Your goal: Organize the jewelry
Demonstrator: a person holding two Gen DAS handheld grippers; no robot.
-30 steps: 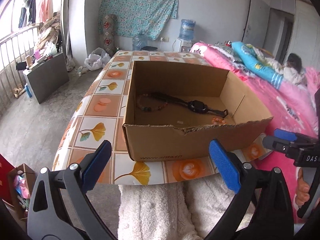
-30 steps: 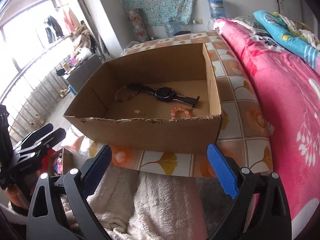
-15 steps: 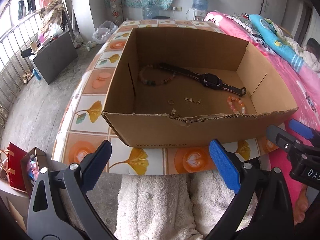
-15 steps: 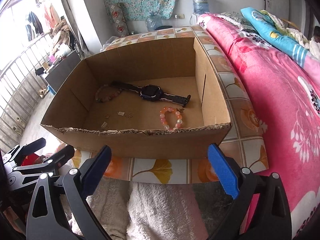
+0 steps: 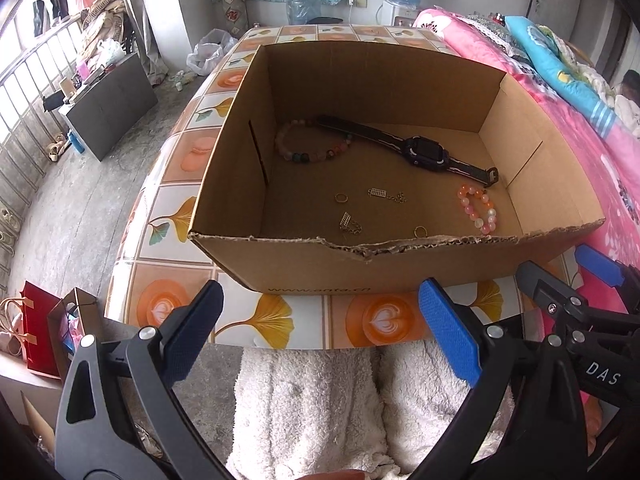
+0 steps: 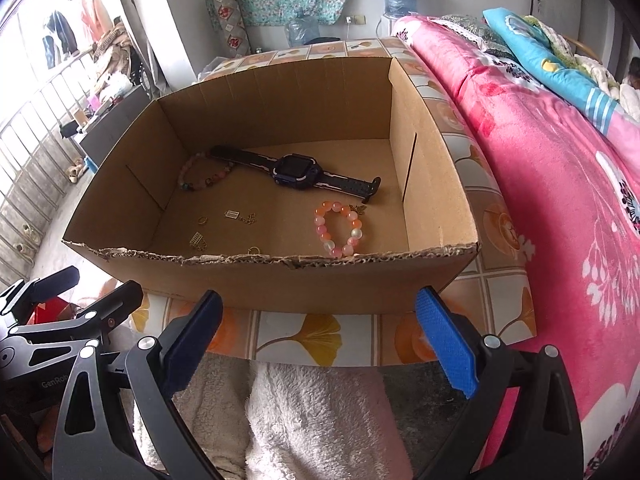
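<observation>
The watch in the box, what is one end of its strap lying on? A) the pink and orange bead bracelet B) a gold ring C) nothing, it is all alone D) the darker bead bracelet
D: the black watch lies flat in the cardboard box, and the far end of its strap crosses over the darker bead bracelet, while the pink and orange bracelet lies apart, nearer the front.

I see a table (image 5: 280, 316) covered in a tiled cloth printed with ginkgo leaves and orange circles. Directly on it rests one open cardboard box (image 5: 400, 268), set toward the near edge, its torn front rim facing me; a pink-covered bed (image 6: 560, 200) adjoins the table's right side.
</observation>
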